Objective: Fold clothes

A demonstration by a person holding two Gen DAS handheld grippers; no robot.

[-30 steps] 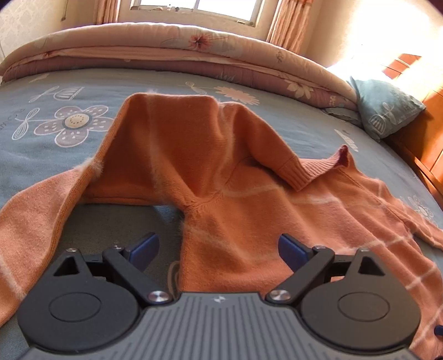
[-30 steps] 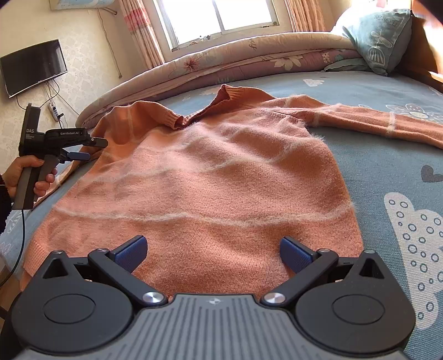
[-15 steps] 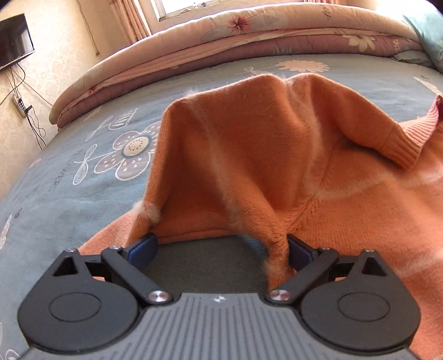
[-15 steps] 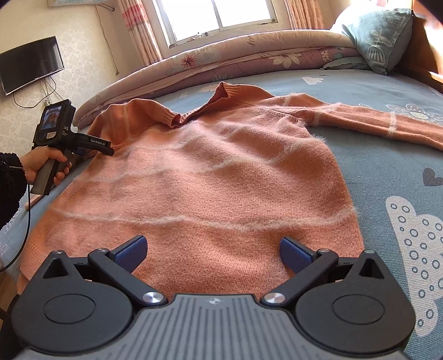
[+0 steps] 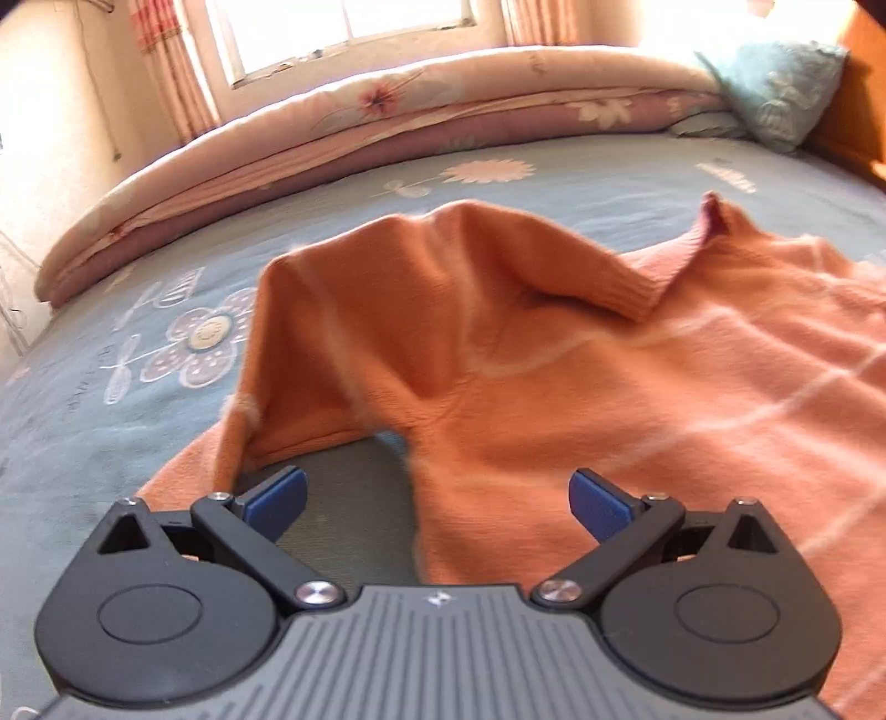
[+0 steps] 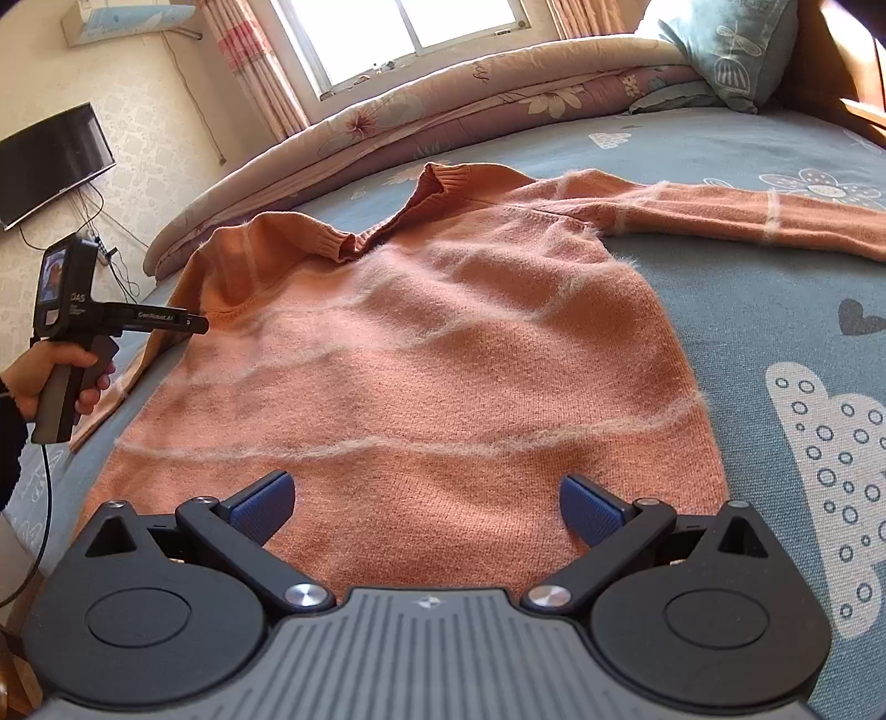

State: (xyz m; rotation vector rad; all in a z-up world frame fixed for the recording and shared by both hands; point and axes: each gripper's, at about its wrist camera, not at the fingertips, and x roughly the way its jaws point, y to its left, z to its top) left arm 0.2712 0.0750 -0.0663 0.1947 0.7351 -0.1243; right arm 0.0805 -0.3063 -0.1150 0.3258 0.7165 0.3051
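An orange sweater with pale stripes lies flat on the blue-grey floral bed sheet. One sleeve is folded back over the shoulder, its ribbed cuff near the collar. The other sleeve stretches out to the right. My left gripper is open just short of the armpit; only shadowed sheet and the sweater's side edge lie between its pads. A hand holds that left gripper at the sweater's left shoulder. My right gripper hangs open over the hem, gripping nothing.
A rolled floral quilt runs along the bed's far edge under the window. A teal pillow leans against the wooden headboard at the right. A dark screen hangs on the left wall, with cables below it.
My left gripper closed in on the sleeve fold, then drew back and rolled, so the fold now lies clear ahead of its pads. The right gripper has stayed put.
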